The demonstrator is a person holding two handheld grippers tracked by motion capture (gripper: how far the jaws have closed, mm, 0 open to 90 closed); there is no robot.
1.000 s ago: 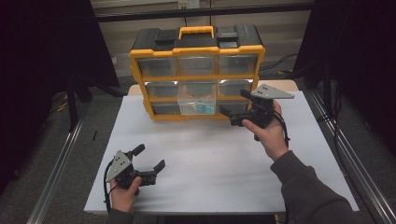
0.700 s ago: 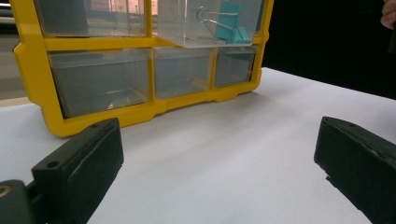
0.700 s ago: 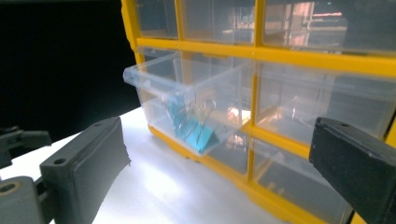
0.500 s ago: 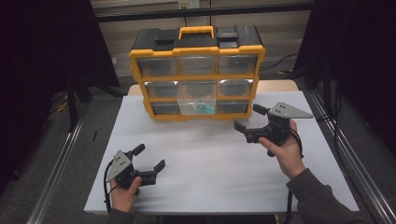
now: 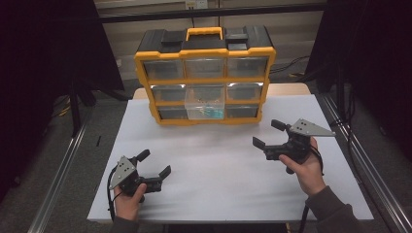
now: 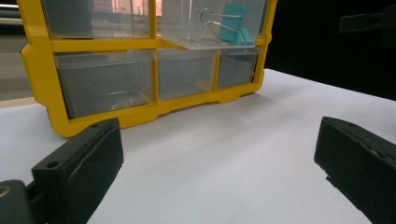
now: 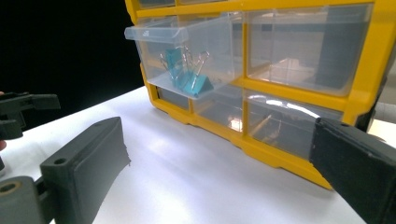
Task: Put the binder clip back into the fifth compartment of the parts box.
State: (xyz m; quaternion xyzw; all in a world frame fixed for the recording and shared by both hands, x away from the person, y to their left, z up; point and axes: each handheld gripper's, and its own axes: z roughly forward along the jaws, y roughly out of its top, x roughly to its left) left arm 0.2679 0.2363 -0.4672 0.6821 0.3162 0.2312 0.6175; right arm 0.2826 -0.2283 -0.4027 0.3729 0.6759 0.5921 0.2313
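- Right gripper (image 5: 266, 133) hovered jaws apart, empty, over bare table (image 5: 218, 165), at four o'clock from the pulled-out drawer (image 5: 206, 108) (teal clips inside).
- Left gripper (image 5: 154, 164), likewise spread, sat near the front edge at seven o'clock.

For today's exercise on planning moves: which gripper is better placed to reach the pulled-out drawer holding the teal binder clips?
Right. The right gripper is open and nearer the drawer; the left gripper sits at the table's near edge.

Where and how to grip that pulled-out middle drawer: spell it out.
Grip the drawer by its front lip, coming straight from the front with the open right gripper. The lip juts out past the yellow organizer and is thin enough for the jaws; teal binder clips lie inside.
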